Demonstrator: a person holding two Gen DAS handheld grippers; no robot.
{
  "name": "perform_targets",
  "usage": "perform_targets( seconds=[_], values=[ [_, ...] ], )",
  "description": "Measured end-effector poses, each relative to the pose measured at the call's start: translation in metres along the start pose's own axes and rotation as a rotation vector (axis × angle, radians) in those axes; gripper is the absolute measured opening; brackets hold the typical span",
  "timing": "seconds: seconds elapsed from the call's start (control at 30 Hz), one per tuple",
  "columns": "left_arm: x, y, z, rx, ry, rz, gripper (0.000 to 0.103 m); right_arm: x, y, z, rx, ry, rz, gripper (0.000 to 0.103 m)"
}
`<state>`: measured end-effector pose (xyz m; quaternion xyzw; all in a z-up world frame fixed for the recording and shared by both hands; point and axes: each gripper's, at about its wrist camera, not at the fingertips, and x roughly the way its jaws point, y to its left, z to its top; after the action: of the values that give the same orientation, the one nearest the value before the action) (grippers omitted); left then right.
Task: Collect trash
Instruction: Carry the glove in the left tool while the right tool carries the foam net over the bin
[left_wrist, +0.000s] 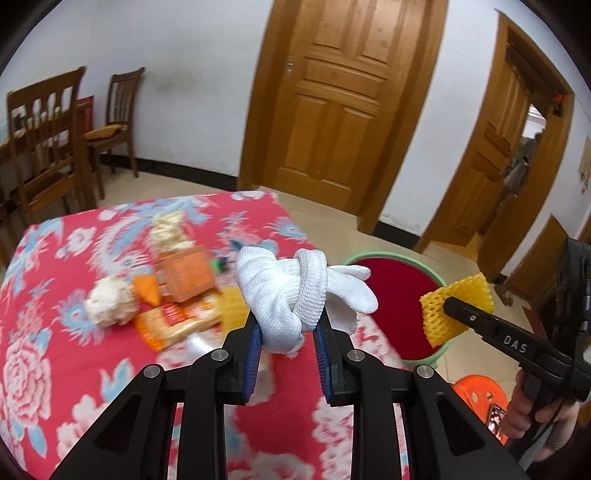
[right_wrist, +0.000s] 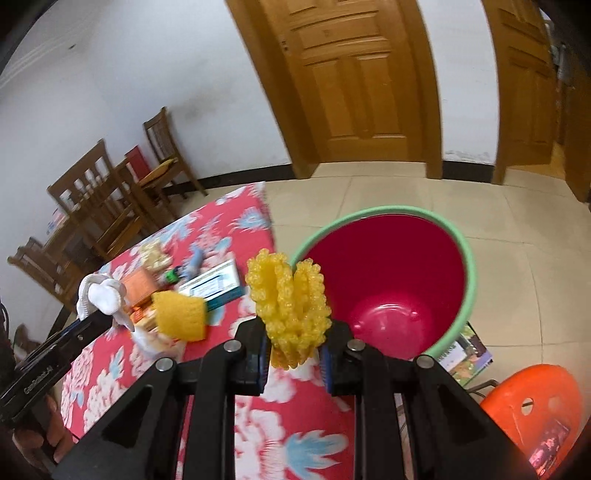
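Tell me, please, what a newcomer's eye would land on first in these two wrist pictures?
Probably the two catches: the left gripper is clamped on a knotted white glove, and the right gripper pinches a yellow foam net. Next comes the red bucket with its green rim on the floor beside the floral tablecloth, where wrappers and a small orange box lie.
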<state>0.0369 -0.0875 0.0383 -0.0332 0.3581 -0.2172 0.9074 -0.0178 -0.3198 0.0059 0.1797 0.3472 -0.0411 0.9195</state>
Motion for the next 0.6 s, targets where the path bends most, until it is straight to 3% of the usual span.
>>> perform_targets(
  seconds=[0.6],
  values=[
    [0.097, -0.089, 0.005, 0.129, 0.155, -0.089, 0.027, 0.026, -0.079, 0.006, 0.171, 0.027, -0.110, 0.026]
  ],
)
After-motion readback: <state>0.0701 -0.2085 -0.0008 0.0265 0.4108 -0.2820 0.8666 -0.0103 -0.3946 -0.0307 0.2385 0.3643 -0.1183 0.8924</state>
